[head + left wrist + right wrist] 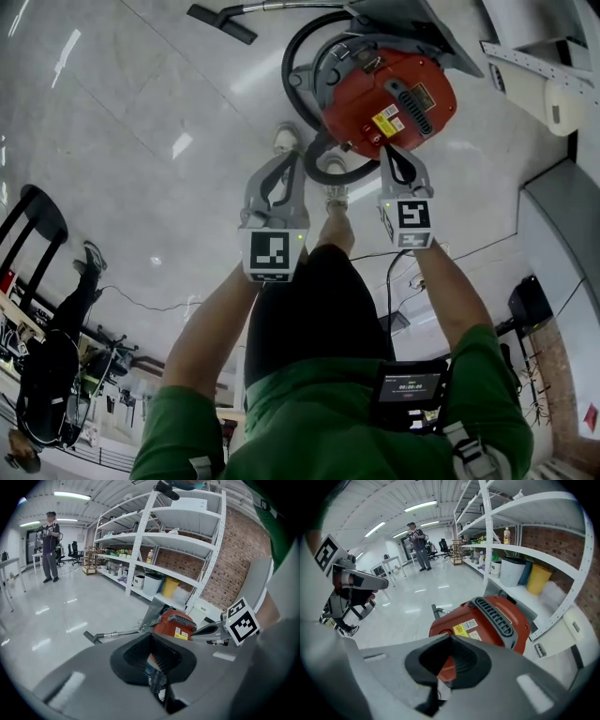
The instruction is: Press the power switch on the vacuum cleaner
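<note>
Both the left gripper (pixel 292 157) and right gripper (pixel 393 152) have jaws pressed together, empty. The red vacuum cleaner (pixel 375 80) sits ahead, its handle (pixel 410 105) running diagonally, hose (pixel 286 52) looping leftward.

Vacuum cleaner (pixel 361 98), 1 o'clock: red body, black grille, yellow label (pixel 385 115); left gripper (pixel 286 161), right gripper (pixel 398 155): grey, black-and-white square markers; shirt (pixel 309 412) green; floor (pixel 141 112) pale glossy grey.

No lettering can be read. A yellow label (pixel 385 116) and a white label (pixel 395 127) are borne on the red vacuum cleaner (pixel 361 89), their print too small. A square coded marker (pixel 270 254) is carried on the left hand-held gripper (pixel 289 157), another on the right hand-held gripper (pixel 392 155).
</note>
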